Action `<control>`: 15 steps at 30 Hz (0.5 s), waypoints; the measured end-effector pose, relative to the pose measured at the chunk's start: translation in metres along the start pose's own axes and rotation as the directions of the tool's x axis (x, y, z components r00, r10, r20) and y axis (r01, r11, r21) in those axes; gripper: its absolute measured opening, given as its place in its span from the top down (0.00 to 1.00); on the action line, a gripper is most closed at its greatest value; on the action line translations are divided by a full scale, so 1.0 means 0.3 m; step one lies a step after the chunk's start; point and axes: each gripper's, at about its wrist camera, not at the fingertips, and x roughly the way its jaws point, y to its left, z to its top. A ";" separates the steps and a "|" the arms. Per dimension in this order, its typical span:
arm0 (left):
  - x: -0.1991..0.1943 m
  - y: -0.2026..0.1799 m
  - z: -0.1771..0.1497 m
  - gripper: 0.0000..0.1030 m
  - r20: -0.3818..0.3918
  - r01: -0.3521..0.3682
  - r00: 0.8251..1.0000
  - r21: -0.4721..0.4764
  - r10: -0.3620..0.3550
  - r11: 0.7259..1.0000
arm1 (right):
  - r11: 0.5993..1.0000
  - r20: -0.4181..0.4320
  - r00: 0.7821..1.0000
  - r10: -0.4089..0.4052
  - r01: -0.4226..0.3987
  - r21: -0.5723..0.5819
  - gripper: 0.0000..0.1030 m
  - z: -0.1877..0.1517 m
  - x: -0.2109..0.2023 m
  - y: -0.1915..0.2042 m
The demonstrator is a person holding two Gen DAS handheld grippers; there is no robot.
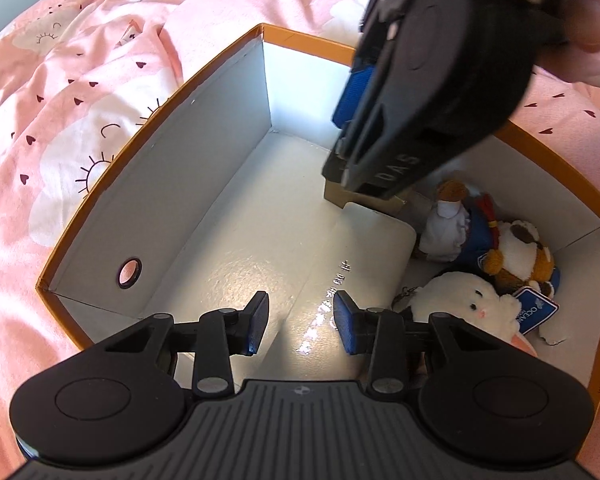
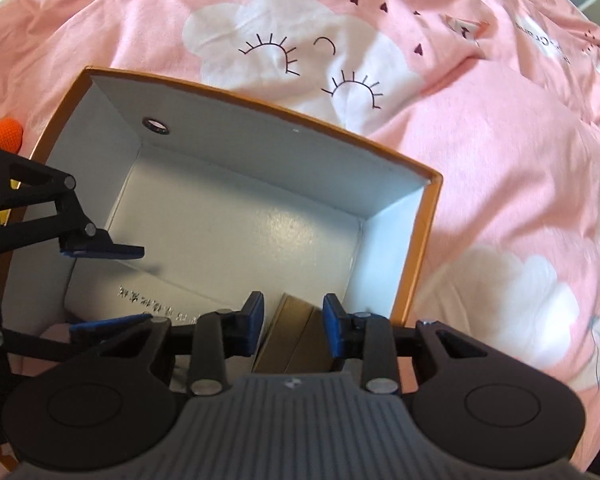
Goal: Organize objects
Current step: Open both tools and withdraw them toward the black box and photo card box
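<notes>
An orange box with a white inside lies open on a pink bedsheet. My right gripper points down into its far corner, pads closed on a small brown cardboard box that rests on the floor there. From the left wrist view, the right gripper covers most of that brown box. My left gripper hangs open over the bare white floor with nothing between its fingers. It enters the right wrist view from the left as the left gripper.
Three plush toys fill the box's right end: a small bear doll, a brown and white dog and a white bunny. An orange crocheted item lies outside the box. A person's hand holds the right gripper.
</notes>
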 end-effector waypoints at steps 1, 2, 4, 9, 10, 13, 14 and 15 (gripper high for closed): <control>-0.002 0.008 -0.002 0.57 -0.004 0.000 1.000 -0.001 0.000 1.000 | 1.000 0.006 1.000 0.001 -0.001 -0.011 0.71 0.009 0.019 -0.005; -0.004 0.015 -0.005 0.57 -0.007 -0.001 1.000 -0.004 0.001 1.000 | 1.000 0.011 1.000 0.006 -0.006 -0.028 0.73 0.018 0.034 -0.009; -0.009 0.031 -0.011 0.57 -0.013 -0.001 1.000 -0.008 0.001 1.000 | 0.998 0.016 1.000 0.008 -0.007 -0.064 0.79 0.014 0.040 -0.004; -0.036 0.072 -0.022 0.57 -0.012 -0.005 1.000 -0.029 0.005 1.000 | 0.985 0.015 1.000 -0.012 0.015 -0.172 0.81 -0.021 0.036 0.023; -0.045 0.079 -0.025 0.57 -0.011 -0.004 1.000 -0.034 0.004 0.999 | 0.980 0.012 1.000 -0.015 0.017 -0.197 0.81 -0.029 0.035 0.029; -0.074 0.094 -0.033 0.57 -0.008 -0.012 1.000 -0.036 0.011 0.999 | 0.968 0.016 1.000 -0.009 0.013 -0.252 0.81 -0.047 0.029 0.040; -0.088 0.098 -0.038 0.57 -0.006 -0.017 1.000 -0.034 0.017 0.999 | 0.964 0.013 1.000 -0.006 0.009 -0.265 0.81 -0.051 0.029 0.042; -0.101 0.101 -0.042 0.57 -0.005 -0.021 1.000 -0.033 0.021 0.999 | 0.959 0.014 1.000 -0.006 0.009 -0.283 0.81 -0.054 0.028 0.046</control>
